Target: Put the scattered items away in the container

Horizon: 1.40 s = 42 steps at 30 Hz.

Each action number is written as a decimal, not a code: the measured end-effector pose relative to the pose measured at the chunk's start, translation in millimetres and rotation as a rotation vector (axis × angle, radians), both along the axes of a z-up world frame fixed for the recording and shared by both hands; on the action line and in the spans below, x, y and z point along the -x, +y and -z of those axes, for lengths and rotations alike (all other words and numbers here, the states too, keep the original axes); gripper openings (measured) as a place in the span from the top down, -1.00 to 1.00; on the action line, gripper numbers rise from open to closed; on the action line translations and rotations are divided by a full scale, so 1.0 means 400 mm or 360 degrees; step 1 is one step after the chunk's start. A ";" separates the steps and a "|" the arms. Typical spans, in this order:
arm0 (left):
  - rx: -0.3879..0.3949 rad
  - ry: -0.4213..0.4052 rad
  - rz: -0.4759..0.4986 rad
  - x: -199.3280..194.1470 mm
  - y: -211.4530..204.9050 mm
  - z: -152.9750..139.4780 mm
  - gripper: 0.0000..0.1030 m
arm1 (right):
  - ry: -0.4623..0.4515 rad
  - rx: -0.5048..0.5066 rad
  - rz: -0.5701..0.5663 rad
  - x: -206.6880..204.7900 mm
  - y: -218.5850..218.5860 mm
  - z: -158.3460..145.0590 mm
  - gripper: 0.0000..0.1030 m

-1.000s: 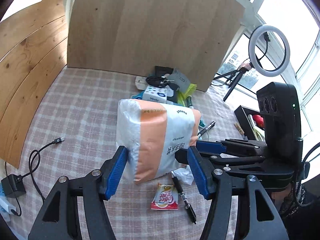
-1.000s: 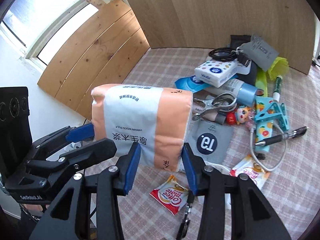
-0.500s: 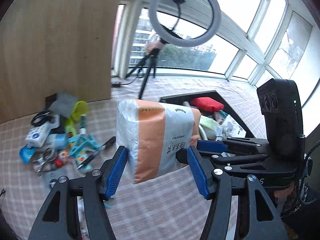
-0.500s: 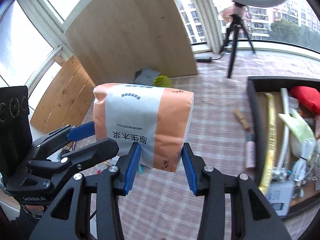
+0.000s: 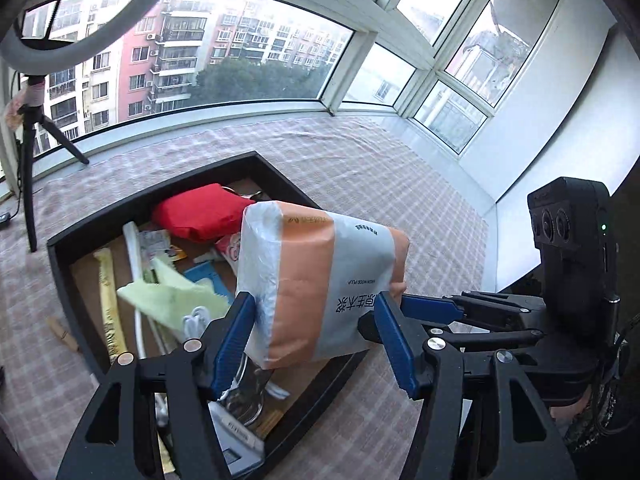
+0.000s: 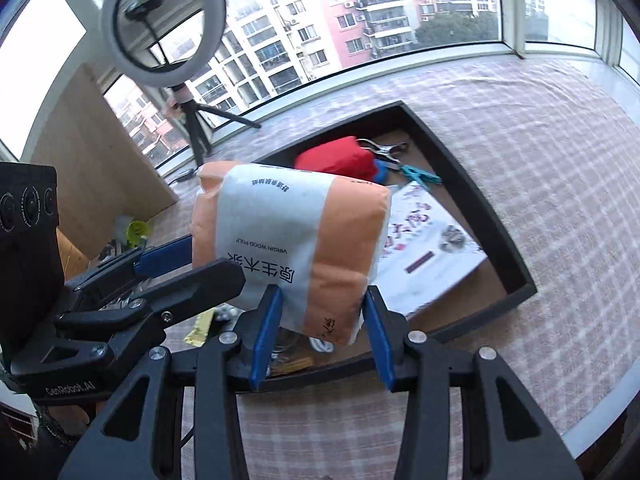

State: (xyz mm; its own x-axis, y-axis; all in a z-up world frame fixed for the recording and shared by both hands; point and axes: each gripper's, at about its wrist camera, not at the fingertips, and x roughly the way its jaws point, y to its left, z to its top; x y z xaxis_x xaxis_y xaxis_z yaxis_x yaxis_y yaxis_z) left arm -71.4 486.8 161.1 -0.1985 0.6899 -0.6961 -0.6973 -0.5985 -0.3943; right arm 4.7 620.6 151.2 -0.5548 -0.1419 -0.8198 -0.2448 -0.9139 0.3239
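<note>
My left claw [image 5: 316,340] pinches one end of a soft pack of tissues [image 5: 320,280], with a blue pad pressed on each side. My right claw [image 6: 320,336] pinches the other end of the same pack [image 6: 288,248], and its blue pads squeeze the orange part. The pack is white and orange with dark writing on it. It hangs in the air between my two claws, tilted a bit, right above the black tray [image 5: 64,280]. The tray [image 6: 500,232] sits on the surface [image 5: 380,168], which has a pink checked cloth on it. Inside the tray I see a red pouch [image 5: 200,212], a pale green cloth [image 5: 168,292], a long yellow stick [image 5: 108,300] and some white cord [image 5: 196,320]. From my right side I also see a big white book [image 6: 424,248], a teal clip [image 6: 420,176] and a metal clip [image 6: 384,148] in there. A ring light [image 6: 164,20] stands on a stand by the window.
</note>
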 end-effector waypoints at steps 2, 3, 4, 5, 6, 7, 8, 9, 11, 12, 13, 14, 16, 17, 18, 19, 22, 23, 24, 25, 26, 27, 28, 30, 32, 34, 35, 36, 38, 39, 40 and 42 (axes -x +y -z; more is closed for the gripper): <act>0.0061 -0.0003 -0.0007 0.014 0.049 0.024 -0.14 | -0.0036 -0.0072 0.0060 0.004 0.034 0.014 0.19; 0.0129 -0.0016 -0.0029 0.022 0.065 0.037 -0.13 | -0.0053 -0.0129 0.0096 0.006 0.046 0.016 0.19; 0.0164 -0.0030 -0.0049 0.026 0.068 0.046 -0.13 | -0.0040 -0.0165 0.0116 0.003 0.055 0.011 0.19; 0.0160 -0.0040 -0.0070 0.028 0.062 0.048 -0.12 | -0.0005 -0.0178 0.0124 -0.003 0.060 0.003 0.19; 0.0152 -0.0040 -0.0092 0.028 0.051 0.046 -0.12 | 0.0024 -0.0193 0.0123 -0.008 0.060 -0.006 0.19; 0.0162 -0.0028 -0.0109 0.026 0.039 0.043 -0.12 | 0.0043 -0.0216 0.0115 -0.009 0.057 -0.014 0.19; 0.0176 -0.0009 -0.0130 0.025 0.025 0.037 -0.12 | 0.0058 -0.0238 0.0102 -0.007 0.051 -0.021 0.19; 0.0184 0.0012 -0.0150 0.026 0.012 0.029 -0.12 | 0.0070 -0.0247 0.0086 -0.002 0.045 -0.027 0.19; 0.0194 0.0046 -0.0186 0.027 -0.018 0.009 -0.12 | 0.0103 -0.0231 0.0048 0.008 0.025 -0.039 0.19; 0.0194 0.0072 -0.0206 0.026 -0.036 -0.004 -0.12 | 0.0117 -0.0225 0.0026 0.012 0.011 -0.045 0.19; 0.0208 0.0104 -0.0230 0.025 -0.054 -0.017 -0.12 | 0.0127 -0.0226 0.0005 0.018 -0.004 -0.050 0.19; 0.0231 0.0142 -0.0253 0.022 -0.074 -0.031 -0.12 | 0.0136 -0.0227 -0.0016 0.025 -0.020 -0.053 0.19; 0.0247 0.0198 -0.0300 0.022 -0.118 -0.055 -0.12 | 0.0153 -0.0216 -0.0067 0.043 -0.055 -0.058 0.19; 0.0246 0.0217 -0.0328 0.023 -0.143 -0.067 -0.12 | 0.0161 -0.0208 -0.0088 0.051 -0.073 -0.060 0.19; 0.0240 0.0231 -0.0354 0.024 -0.168 -0.079 -0.12 | 0.0168 -0.0202 -0.0110 0.060 -0.092 -0.063 0.19; 0.0238 0.0244 -0.0385 0.025 -0.194 -0.089 -0.12 | 0.0173 -0.0196 -0.0131 0.068 -0.112 -0.065 0.19; 0.0257 0.0294 -0.0456 0.027 -0.266 -0.109 -0.12 | 0.0184 -0.0182 -0.0199 0.097 -0.173 -0.070 0.19; 0.0259 0.0295 -0.0473 0.028 -0.289 -0.111 -0.12 | 0.0188 -0.0182 -0.0218 0.105 -0.194 -0.071 0.19; 0.0260 0.0296 -0.0493 0.030 -0.314 -0.114 -0.12 | 0.0189 -0.0181 -0.0237 0.112 -0.215 -0.071 0.19; 0.0268 0.0301 -0.0508 0.030 -0.337 -0.115 -0.12 | 0.0188 -0.0177 -0.0256 0.119 -0.236 -0.071 0.19; 0.0279 0.0303 -0.0525 0.032 -0.360 -0.115 -0.12 | 0.0187 -0.0175 -0.0274 0.125 -0.257 -0.071 0.19; 0.0281 0.0298 -0.0543 0.034 -0.385 -0.114 -0.12 | 0.0188 -0.0177 -0.0290 0.132 -0.278 -0.070 0.19; 0.0277 0.0292 -0.0559 0.036 -0.411 -0.113 -0.12 | 0.0187 -0.0178 -0.0307 0.139 -0.299 -0.070 0.19; 0.0292 0.0296 -0.0595 0.039 -0.463 -0.111 -0.13 | 0.0185 -0.0168 -0.0340 0.152 -0.342 -0.069 0.19; 0.0316 0.0290 -0.0644 0.043 -0.517 -0.104 -0.13 | 0.0182 -0.0163 -0.0373 0.166 -0.387 -0.066 0.19; 0.0336 0.0282 -0.0694 0.050 -0.575 -0.099 -0.14 | 0.0178 -0.0166 -0.0408 0.182 -0.434 -0.065 0.19; 0.0350 0.0287 -0.0723 0.052 -0.605 -0.098 -0.15 | 0.0178 -0.0164 -0.0426 0.189 -0.458 -0.065 0.19; 0.0358 0.0285 -0.0752 0.053 -0.636 -0.097 -0.16 | 0.0178 -0.0157 -0.0445 0.196 -0.482 -0.066 0.18; 0.0378 0.0268 -0.0806 0.056 -0.697 -0.093 -0.16 | 0.0185 -0.0140 -0.0484 0.210 -0.529 -0.068 0.18; 0.0390 0.0261 -0.0838 0.056 -0.726 -0.091 -0.16 | 0.0192 -0.0142 -0.0502 0.215 -0.554 -0.071 0.18; 0.0394 0.0257 -0.0870 0.055 -0.757 -0.090 -0.16 | 0.0201 -0.0147 -0.0520 0.219 -0.579 -0.075 0.18; 0.0406 0.0252 -0.0918 0.048 -0.812 -0.090 -0.18 | 0.0215 -0.0158 -0.0553 0.222 -0.626 -0.080 0.16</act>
State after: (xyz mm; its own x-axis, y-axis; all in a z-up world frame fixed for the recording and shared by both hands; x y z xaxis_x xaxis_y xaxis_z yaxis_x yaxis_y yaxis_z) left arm -90.7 161.8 197.2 -0.6012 0.2590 -0.7559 -0.2741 -0.9555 -0.1094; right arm -84.3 370.3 183.1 -0.5917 -0.2642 -0.7616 0.1238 -0.9634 0.2380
